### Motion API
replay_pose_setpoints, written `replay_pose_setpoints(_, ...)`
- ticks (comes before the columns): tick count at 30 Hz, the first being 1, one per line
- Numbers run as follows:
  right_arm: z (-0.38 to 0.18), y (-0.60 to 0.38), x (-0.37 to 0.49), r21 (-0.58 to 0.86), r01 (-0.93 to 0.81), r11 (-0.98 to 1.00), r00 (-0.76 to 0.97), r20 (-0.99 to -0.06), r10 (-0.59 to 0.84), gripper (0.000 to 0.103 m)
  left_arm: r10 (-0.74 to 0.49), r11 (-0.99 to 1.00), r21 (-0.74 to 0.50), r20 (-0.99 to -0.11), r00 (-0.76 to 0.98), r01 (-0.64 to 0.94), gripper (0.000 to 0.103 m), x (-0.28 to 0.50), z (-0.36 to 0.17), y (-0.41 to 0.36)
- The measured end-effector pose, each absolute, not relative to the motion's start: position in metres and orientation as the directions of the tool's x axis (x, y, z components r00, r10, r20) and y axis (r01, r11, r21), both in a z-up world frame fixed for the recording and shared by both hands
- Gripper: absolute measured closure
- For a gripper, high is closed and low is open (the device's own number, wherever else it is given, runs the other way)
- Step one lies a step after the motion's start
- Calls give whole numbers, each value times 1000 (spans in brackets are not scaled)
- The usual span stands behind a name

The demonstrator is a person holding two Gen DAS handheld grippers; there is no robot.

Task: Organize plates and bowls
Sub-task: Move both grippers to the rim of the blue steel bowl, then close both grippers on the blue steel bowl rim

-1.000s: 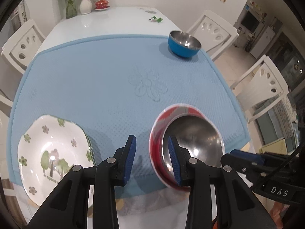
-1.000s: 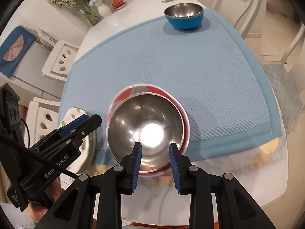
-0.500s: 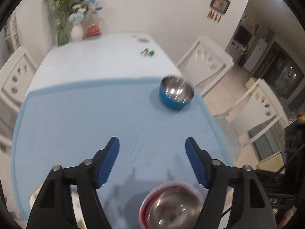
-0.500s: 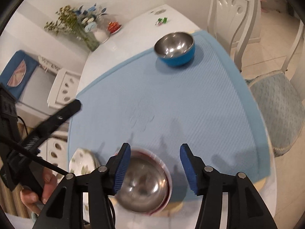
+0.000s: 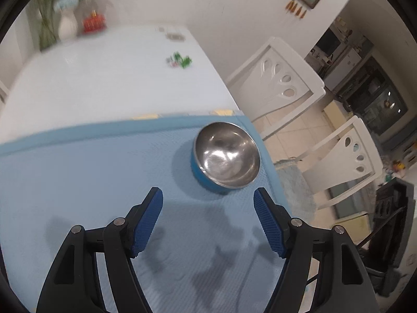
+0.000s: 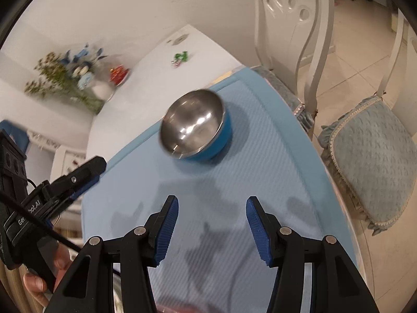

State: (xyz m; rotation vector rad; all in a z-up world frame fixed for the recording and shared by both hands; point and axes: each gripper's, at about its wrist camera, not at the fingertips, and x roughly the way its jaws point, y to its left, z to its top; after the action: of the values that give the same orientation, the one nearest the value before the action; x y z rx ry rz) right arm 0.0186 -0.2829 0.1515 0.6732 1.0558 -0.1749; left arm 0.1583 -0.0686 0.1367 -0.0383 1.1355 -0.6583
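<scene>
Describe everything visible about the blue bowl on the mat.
The bowl is round and deep, with a shiny steel-looking inside and a blue outer wall. It looks empty and stands upright on the light blue mat, near the mat's far corner on the side by the white chairs. Nothing but the mat touches it. Both the left tongs and the right tongs are open and short of it, with bare mat between.

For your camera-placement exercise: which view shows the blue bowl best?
The left wrist view: the blue bowl is sharp, with its whole rim and steel inside visible. The right wrist view shows it whole too, but motion-blurred.
</scene>
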Motion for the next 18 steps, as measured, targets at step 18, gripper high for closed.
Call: replay_pose_setpoints(18, 83, -317, 121, 416, 406, 814, 474, -857, 201, 52, -476, 812, -377, -870, 132, 445, 72, 231, 37, -130)
